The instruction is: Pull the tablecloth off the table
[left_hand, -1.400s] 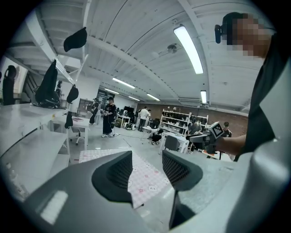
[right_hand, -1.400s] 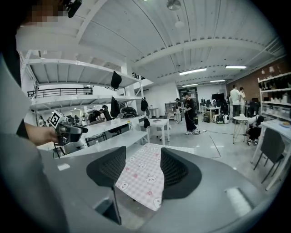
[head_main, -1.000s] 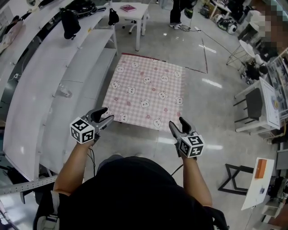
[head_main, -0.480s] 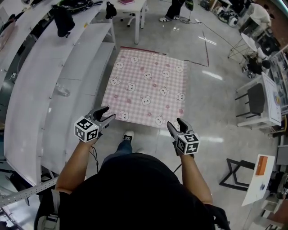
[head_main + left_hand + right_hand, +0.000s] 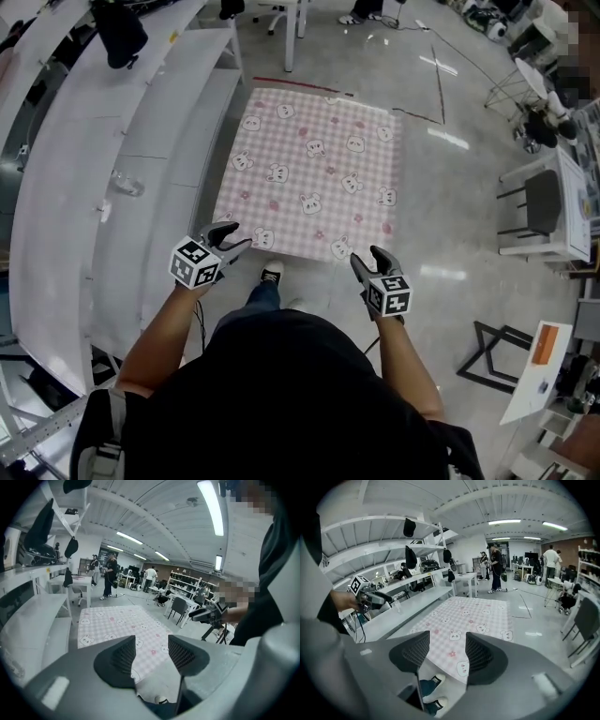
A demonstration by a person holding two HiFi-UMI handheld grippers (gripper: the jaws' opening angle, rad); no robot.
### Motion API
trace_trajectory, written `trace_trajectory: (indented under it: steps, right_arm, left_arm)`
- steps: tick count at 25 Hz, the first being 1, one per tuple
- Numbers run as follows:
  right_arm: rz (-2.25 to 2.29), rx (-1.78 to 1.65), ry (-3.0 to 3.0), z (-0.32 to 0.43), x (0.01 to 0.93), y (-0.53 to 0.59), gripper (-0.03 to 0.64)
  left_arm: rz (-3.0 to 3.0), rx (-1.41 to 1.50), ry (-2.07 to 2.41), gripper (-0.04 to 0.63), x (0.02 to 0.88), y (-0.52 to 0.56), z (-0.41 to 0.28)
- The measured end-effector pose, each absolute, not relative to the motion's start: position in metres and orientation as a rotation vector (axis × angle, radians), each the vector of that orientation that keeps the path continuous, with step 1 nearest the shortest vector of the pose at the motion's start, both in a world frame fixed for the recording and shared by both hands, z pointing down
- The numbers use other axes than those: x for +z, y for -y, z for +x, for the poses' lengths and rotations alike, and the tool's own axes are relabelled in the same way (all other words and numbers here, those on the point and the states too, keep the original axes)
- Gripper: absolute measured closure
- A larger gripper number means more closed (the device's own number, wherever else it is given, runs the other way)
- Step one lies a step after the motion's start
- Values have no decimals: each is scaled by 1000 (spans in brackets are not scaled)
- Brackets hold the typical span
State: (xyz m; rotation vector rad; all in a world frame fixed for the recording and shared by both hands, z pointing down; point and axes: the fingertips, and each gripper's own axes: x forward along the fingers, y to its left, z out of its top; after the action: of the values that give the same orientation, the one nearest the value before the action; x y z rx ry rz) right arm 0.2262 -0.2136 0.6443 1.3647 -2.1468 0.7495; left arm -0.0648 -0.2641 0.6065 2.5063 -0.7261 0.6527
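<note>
The pink checked tablecloth [image 5: 314, 173] with bear prints lies flat over the table. It also shows in the left gripper view [image 5: 117, 623] and the right gripper view [image 5: 468, 616]. My left gripper [image 5: 234, 237] hovers open just off the cloth's near left corner, with nothing between its jaws [image 5: 152, 651]. At the near right corner my right gripper [image 5: 367, 259] is also open and empty [image 5: 443, 653], a short way from the cloth's edge. Neither gripper touches the cloth.
Long white shelves [image 5: 84, 159] run along the left, with a black bag [image 5: 117, 28] on top. A grey chair [image 5: 539, 202] and a black stand [image 5: 487, 352] are at the right. My shoe [image 5: 270, 275] is under the table's near edge. People [image 5: 496, 566] stand far behind.
I have stepped closer to the table. Both grippers are now nearer the cloth's near edge and still open.
</note>
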Motion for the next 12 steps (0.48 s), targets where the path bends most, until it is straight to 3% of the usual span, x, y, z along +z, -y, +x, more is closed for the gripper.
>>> trace_trajectory:
  steps: [12]
  right_arm:
    - [1205, 729, 1940, 230, 741, 200, 344]
  left_arm:
    - [2470, 1004, 570, 373, 693, 277, -69]
